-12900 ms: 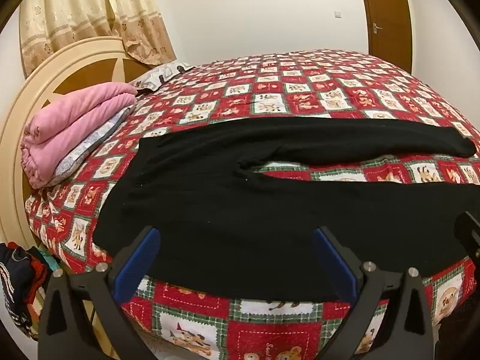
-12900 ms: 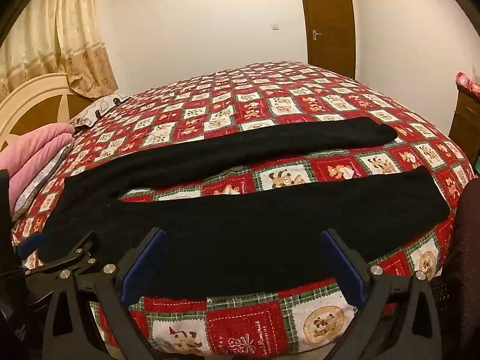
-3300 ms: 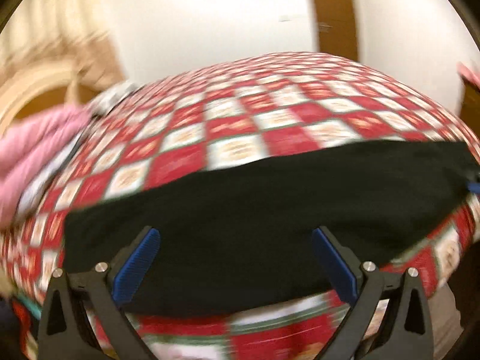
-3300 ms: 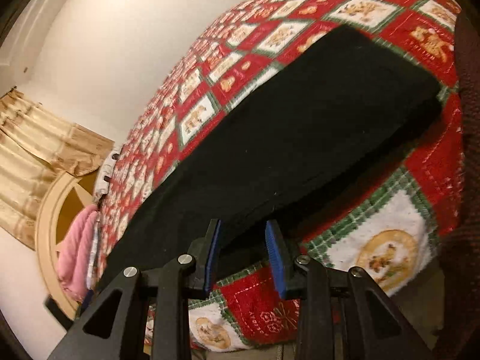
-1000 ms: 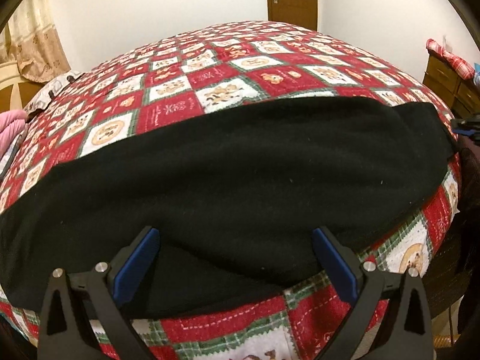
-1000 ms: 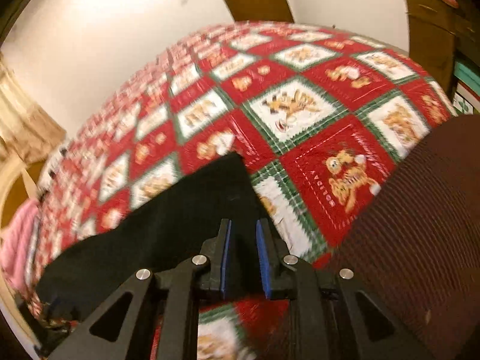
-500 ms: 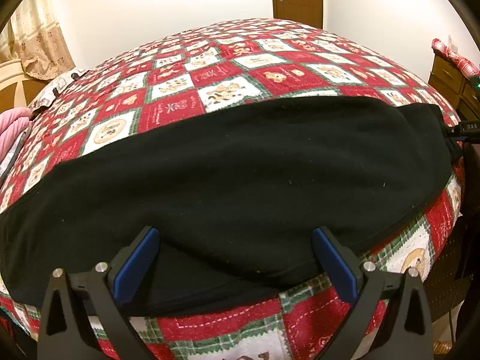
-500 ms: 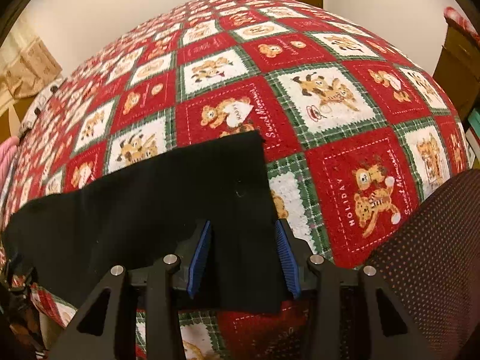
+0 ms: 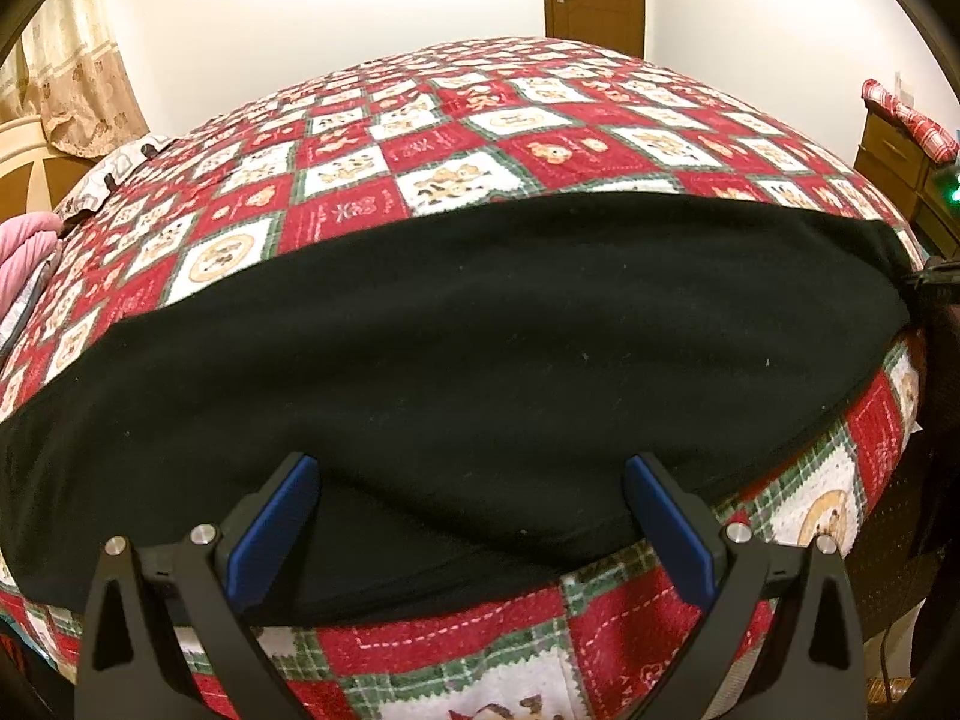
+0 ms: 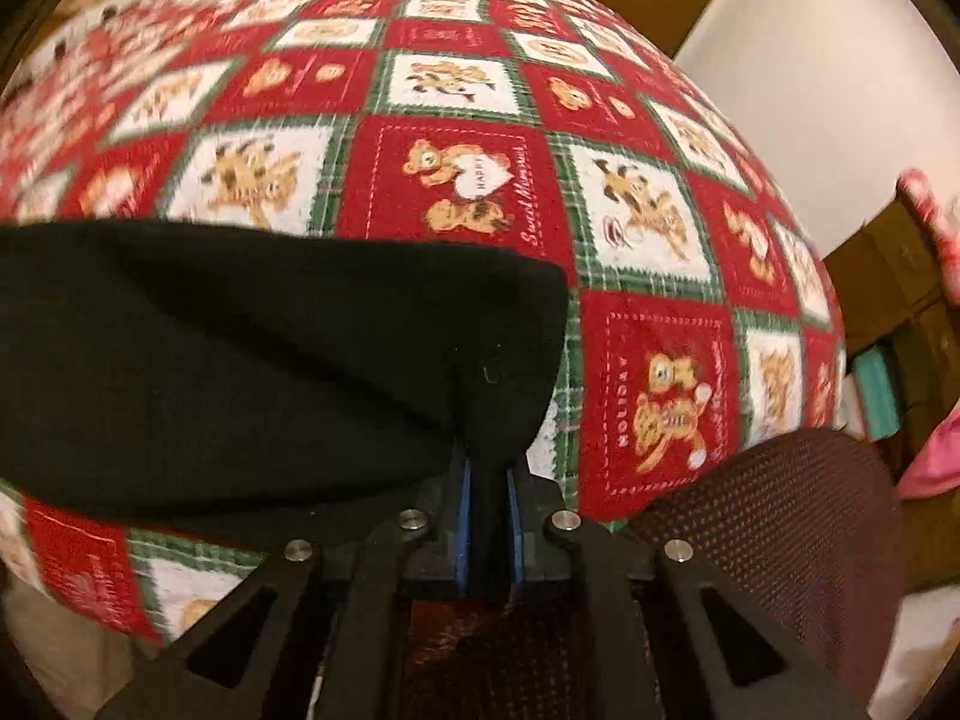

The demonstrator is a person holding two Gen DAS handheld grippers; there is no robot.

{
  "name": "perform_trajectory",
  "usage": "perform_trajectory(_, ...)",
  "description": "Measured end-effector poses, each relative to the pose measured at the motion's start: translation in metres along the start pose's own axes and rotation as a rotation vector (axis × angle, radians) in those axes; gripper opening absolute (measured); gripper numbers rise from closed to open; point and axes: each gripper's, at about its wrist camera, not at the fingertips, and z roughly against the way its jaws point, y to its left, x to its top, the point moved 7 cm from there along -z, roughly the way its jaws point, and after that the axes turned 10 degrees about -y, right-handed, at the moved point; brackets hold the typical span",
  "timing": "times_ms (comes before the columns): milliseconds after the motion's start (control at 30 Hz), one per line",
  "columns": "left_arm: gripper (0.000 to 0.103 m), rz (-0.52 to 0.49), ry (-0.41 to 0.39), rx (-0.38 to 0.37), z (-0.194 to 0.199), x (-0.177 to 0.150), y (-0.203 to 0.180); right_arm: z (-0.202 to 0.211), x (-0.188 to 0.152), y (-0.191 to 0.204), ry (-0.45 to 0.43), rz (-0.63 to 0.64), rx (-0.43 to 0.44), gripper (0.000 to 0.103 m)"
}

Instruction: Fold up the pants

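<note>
Pants [image 9: 456,348] on quilt [image 9: 516,144]; right gripper [image 10: 487,516] fingers clamp hem, left gripper [image 9: 468,516] fingers spread.

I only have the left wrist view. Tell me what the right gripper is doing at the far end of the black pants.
Observer: The right gripper is shut on the black fabric pants, pinching the hem end.
Operator: Report what lies beyond that hem.
Observer: Bare red-and-white checked bear-print bedspread; the hem stops short of the bed's edge.
Operator: Check for obstacles near that gripper.
Observer: A dark brown mesh surface sits right of it, against the bed's edge.
</note>
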Motion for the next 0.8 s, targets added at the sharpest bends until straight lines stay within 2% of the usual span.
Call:
perform_trajectory(33,0.103,0.0,-0.001,0.0,0.0,0.0,0.0,0.0,0.001,0.001,0.0,0.011,-0.014,0.017)
perform_trajectory(100,0.103,-0.002,-0.002,-0.001,0.001,0.0,0.0,0.004,0.002,-0.004,-0.004,0.028,-0.054,0.034)
perform_trajectory(133,0.103,-0.002,-0.002,-0.006,0.001,0.0,0.0,0.007,0.002,-0.009,-0.01,0.029,-0.079,0.055)
perform_trajectory(167,0.103,-0.002,-0.002,-0.009,0.002,0.0,0.001,0.013,0.003,-0.017,-0.019,0.01,-0.099,0.067)
perform_trajectory(267,0.103,-0.022,-0.035,-0.009,0.013,0.003,0.005,0.047,0.012,-0.042,-0.12,-0.111,-0.186,0.066)
perform_trajectory(300,0.103,-0.032,-0.064,0.005,0.019,0.004,0.009,0.062,0.017,-0.046,-0.177,-0.158,-0.198,0.066)
perform_trajectory(333,0.103,-0.036,-0.08,0.017,0.022,0.006,0.012,0.078,0.026,-0.043,-0.24,-0.203,-0.167,0.067)
perform_trajectory(367,0.103,-0.041,-0.098,0.037,0.025,0.008,0.018,0.089,0.034,-0.035,-0.282,-0.227,-0.107,0.066)
perform_trajectory(433,0.103,-0.04,-0.132,0.102,0.029,0.012,0.037,0.11,0.056,0.01,-0.358,-0.239,0.12,0.067)
perform_trajectory(467,0.103,-0.029,-0.142,0.137,0.03,0.014,0.049,0.116,0.061,0.028,-0.372,-0.227,0.191,0.067)
perform_trajectory(533,0.103,0.018,-0.153,0.18,0.033,0.014,0.077,0.127,0.081,0.089,-0.395,-0.149,0.367,0.067)
perform_trajectory(667,0.103,0.129,-0.141,0.283,0.035,0.004,0.139,0.134,0.118,0.221,-0.378,-0.019,0.639,0.067)
perform_trajectory(800,0.103,0.201,-0.098,0.422,0.034,-0.02,0.201,0.146,0.139,0.334,-0.355,0.073,0.817,0.067)
